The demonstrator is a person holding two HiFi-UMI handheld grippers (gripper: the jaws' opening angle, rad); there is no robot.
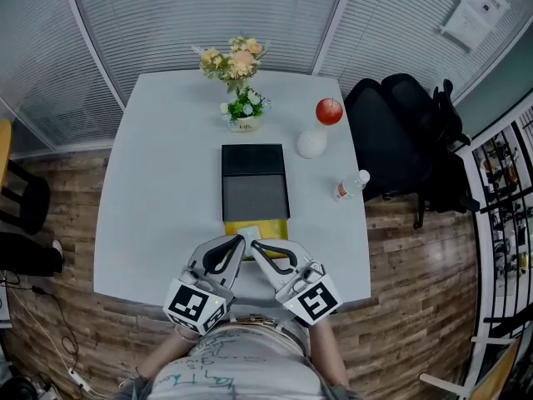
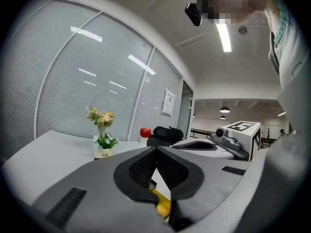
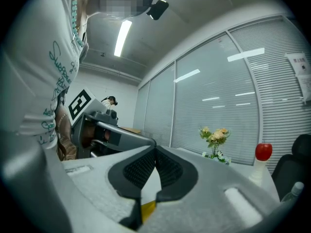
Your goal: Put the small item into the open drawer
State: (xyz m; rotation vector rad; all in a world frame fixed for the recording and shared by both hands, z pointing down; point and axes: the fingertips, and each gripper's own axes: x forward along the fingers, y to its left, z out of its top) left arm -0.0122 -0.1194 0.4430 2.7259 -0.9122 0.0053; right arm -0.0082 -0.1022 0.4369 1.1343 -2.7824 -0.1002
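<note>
A black drawer unit [image 1: 254, 182] stands mid-table with its yellow drawer [image 1: 271, 227] pulled open toward me. A small pale item [image 1: 248, 232] shows at the drawer's front, right by both gripper tips; whether it lies loose inside I cannot tell. My left gripper [image 1: 242, 242] and right gripper [image 1: 256, 246] point at the drawer side by side. In the left gripper view the left gripper [image 2: 156, 150] has its jaws together with nothing between them, and the yellow drawer [image 2: 163, 205] shows below. The right gripper [image 3: 155, 148] is likewise shut and empty above the yellow drawer [image 3: 147, 207].
Behind the unit stand a small flower pot [image 1: 244, 111] and a taller bouquet [image 1: 233, 58]. A red ball [image 1: 329, 111] sits on a white vase [image 1: 311, 143] at the right, with a water bottle [image 1: 352, 185] near the table's right edge. A black office chair [image 1: 400, 132] stands beside it.
</note>
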